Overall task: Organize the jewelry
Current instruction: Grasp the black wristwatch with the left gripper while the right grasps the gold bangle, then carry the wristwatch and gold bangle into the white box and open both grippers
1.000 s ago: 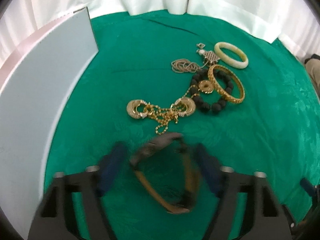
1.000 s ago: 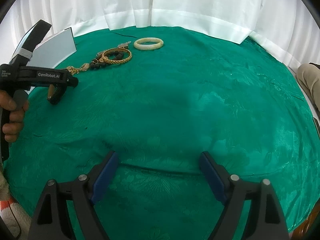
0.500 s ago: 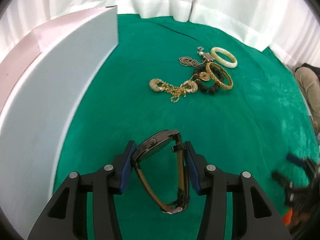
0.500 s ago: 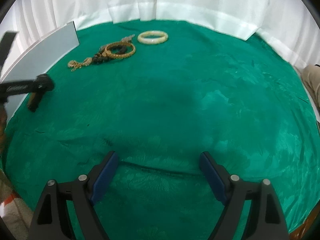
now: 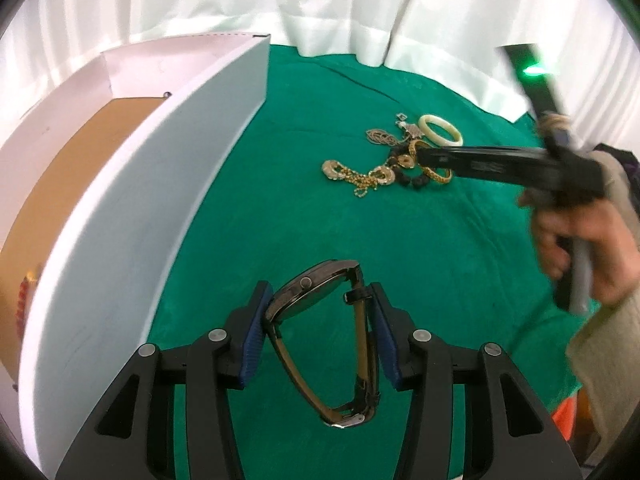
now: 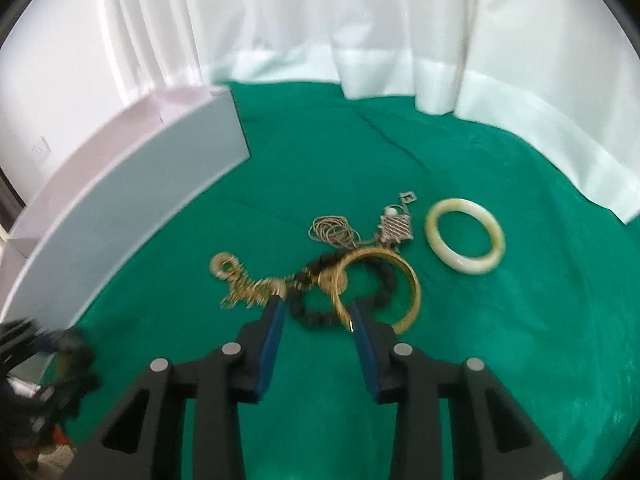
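Note:
My left gripper (image 5: 318,300) is shut on a dark-faced wristwatch (image 5: 312,300) with a brown strap, held above the green cloth beside the white box (image 5: 140,200). My right gripper (image 6: 318,308) hangs over the jewelry pile with its jaws closing. A black bead bracelet (image 6: 316,316) lies between its fingertips, and the right fingertip overlaps the rim of a gold bangle (image 6: 416,292); no pad presses on anything. Around them lie a gold chain with round discs (image 6: 248,288), a silver chain with a lattice pendant (image 6: 394,228) and a pale jade bangle (image 6: 464,240). The right gripper (image 5: 420,156) also shows in the left wrist view.
The box's brown inside (image 5: 60,184) is open at the top, left of the watch. A green cloth (image 6: 520,360) covers the table, with white curtains (image 6: 320,20) behind. A person's hand (image 5: 580,248) holds the right gripper's handle.
The right gripper swung left from the bare cloth to the jewelry pile and its jaws narrowed. The left gripper carried the watch toward the box, whose inside has come into view.

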Tool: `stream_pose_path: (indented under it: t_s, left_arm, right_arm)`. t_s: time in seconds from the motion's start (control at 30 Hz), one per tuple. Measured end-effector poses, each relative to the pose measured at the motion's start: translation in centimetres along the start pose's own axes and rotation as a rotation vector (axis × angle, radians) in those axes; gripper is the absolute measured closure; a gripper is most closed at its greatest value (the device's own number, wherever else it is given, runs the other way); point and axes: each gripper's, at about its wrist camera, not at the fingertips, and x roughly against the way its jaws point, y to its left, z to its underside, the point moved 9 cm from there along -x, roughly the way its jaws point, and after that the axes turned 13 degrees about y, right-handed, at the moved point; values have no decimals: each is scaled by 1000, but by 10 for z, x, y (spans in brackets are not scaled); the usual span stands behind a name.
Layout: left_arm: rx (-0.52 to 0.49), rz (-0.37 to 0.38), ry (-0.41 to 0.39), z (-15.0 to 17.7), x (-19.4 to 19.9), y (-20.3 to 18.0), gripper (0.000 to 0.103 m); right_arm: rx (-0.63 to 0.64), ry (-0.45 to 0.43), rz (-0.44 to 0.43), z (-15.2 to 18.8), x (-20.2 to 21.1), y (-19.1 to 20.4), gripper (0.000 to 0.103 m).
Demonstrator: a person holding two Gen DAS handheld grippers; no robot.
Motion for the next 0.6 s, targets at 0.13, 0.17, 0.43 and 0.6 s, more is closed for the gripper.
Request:
stream_pose_path:
  t_s: [0.13,0.17,0.43,0.6]
  left_arm:
    - [10,1,3,6,5,5,54]
    - [11,1,3,7,6,6,54]
    - [23,66,-34,14,41,1,54]
    - [14,159,-63,14,93,-2,54]
  right_arm:
    - [-31,96,3,-7,-34,-8,96]
    - [-41,94,-6,-7,-34,-10,97]
    - [-104,-46,-164,1,47,-11,97]
    - [10,-72,-170,5,86,36,97]
